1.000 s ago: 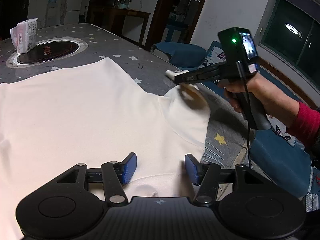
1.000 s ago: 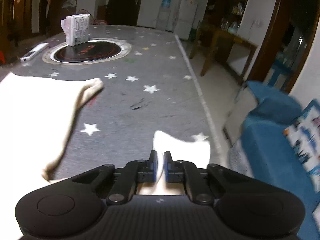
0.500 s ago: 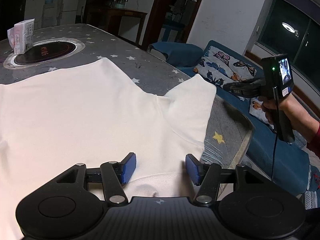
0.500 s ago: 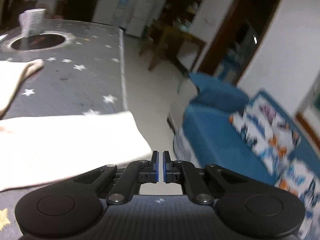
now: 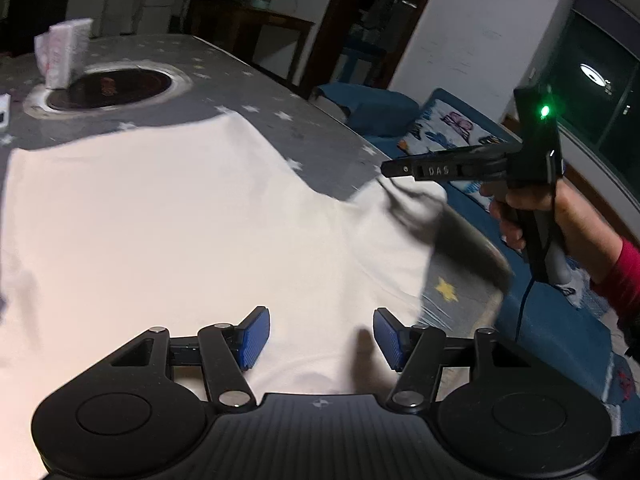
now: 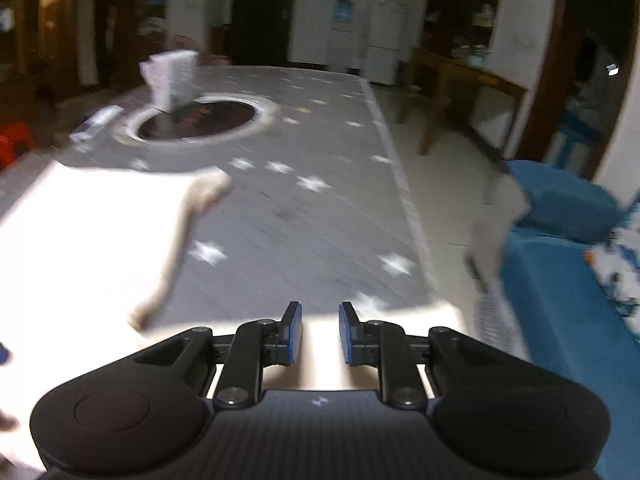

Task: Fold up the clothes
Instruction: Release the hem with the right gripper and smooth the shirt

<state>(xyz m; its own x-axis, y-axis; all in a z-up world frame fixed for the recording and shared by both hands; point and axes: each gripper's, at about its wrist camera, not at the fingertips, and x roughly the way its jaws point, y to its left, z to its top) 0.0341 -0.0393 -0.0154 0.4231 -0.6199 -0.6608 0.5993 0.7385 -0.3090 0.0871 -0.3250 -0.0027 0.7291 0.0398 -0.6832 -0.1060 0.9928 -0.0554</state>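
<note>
A: Where is the shirt (image 5: 180, 232)?

B: It lies spread flat on the table (image 5: 280, 128), which has a grey cover with white stars. The shirt is cream white. In the left wrist view one sleeve (image 5: 396, 240) reaches toward the table's right edge, beside a yellow star (image 5: 446, 289).

A: And the left gripper (image 5: 321, 338)?

B: Its blue pads (image 5: 254, 336) stand wide apart, low over the near part of the shirt. Nothing is between them. If they touch the cloth, one cannot tell.

A: The right gripper (image 6: 319, 334)?

B: Its jaws are also apart, but with a smaller gap. In its own view the pads sit over the sleeve (image 6: 400, 316) near the table's edge, and no cloth is pinched between them. In the left wrist view the right gripper (image 5: 394, 169) hangs above the sleeve's end, held by the right hand (image 5: 532, 208), and a green light (image 5: 545, 111) shines on its body. Its dark shadow falls on the sleeve.

A: What else is on the table?

B: A round dark hotplate (image 6: 200, 120) is set in the far part, and a white packet (image 6: 172, 78) stands at its rim. A blue sofa (image 6: 560, 280) is beside the table on the right. Both views are a little blurred.
</note>
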